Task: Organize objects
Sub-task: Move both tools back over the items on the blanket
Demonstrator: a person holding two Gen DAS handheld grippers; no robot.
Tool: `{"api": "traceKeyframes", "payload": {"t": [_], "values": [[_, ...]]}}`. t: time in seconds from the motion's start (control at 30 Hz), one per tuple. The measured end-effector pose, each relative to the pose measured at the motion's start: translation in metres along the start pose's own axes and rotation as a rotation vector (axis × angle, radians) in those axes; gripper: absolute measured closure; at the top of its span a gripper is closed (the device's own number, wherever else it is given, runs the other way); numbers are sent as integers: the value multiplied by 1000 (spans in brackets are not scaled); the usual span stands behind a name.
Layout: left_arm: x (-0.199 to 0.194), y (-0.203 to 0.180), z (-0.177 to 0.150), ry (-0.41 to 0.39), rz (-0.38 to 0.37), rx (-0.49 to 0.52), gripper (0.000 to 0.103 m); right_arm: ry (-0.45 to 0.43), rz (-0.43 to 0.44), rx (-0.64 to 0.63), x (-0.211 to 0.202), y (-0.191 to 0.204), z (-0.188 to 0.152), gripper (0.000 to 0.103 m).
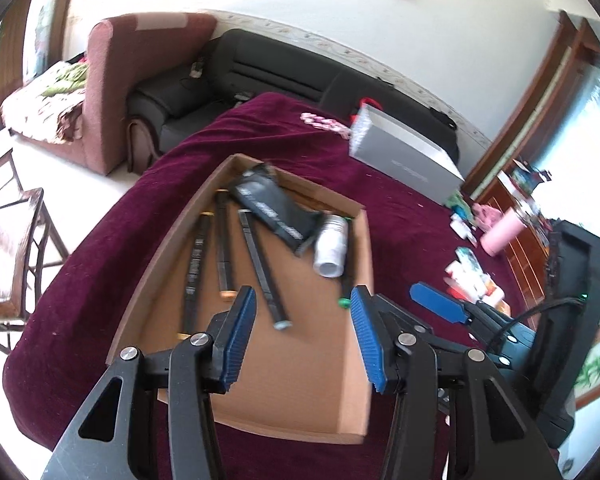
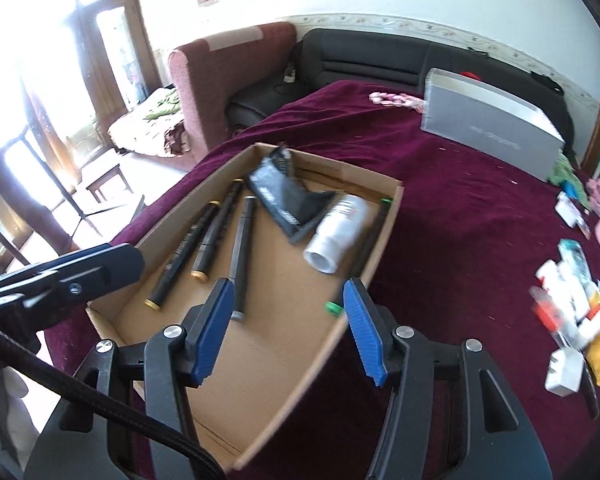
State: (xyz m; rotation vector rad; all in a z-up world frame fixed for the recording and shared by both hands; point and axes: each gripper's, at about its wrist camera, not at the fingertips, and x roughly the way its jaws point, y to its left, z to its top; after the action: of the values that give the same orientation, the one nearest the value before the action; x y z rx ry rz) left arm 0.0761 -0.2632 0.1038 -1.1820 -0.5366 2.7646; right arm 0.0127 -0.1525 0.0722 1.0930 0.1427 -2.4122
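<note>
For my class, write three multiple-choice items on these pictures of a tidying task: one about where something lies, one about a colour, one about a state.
1. Where does the white bottle lie?
A. In the cardboard box
B. On the grey box
C. On the sofa

2. What colour is the cloth under the cardboard box?
A. Green
B. Dark red
C. White

3. How do the jaws of the right gripper stand?
A. Shut on a marker
B. Shut on the bottle
C. Open, with nothing between them

Answers:
1. A: the bottle lies on its side inside the cardboard box, beside the black pouch.
2. B: dark red cloth shows all round the box.
3. C: the blue pads stand apart, and only the box floor shows between them.
</note>
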Motion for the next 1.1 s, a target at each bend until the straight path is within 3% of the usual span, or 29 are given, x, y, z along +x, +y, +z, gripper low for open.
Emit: {"api": "traceKeyframes", "payload": {"t": [0.27, 0.6, 0.73, 0.9, 1.03, 1.1], "values": [[3, -54, -12, 26, -35, 79, 60, -13, -51, 91, -21, -55, -19, 46], [31, -114, -29, 130, -72, 150, 58, -32, -113, 192, -46, -125, -44, 46], [43, -137, -43, 165, -90, 189, 58, -36, -118, 307, -62, -186, -65, 46], [66, -156, -58, 231, -123, 195, 58, -75, -8, 604, -82, -293, -98, 46], [78, -162, -64, 265, -119, 194, 58, -78, 154, 718, -77, -331, -106, 45], [79, -162, -64, 267, -114, 192, 58, -53, 183, 743, -65, -335, -105, 45]]}}
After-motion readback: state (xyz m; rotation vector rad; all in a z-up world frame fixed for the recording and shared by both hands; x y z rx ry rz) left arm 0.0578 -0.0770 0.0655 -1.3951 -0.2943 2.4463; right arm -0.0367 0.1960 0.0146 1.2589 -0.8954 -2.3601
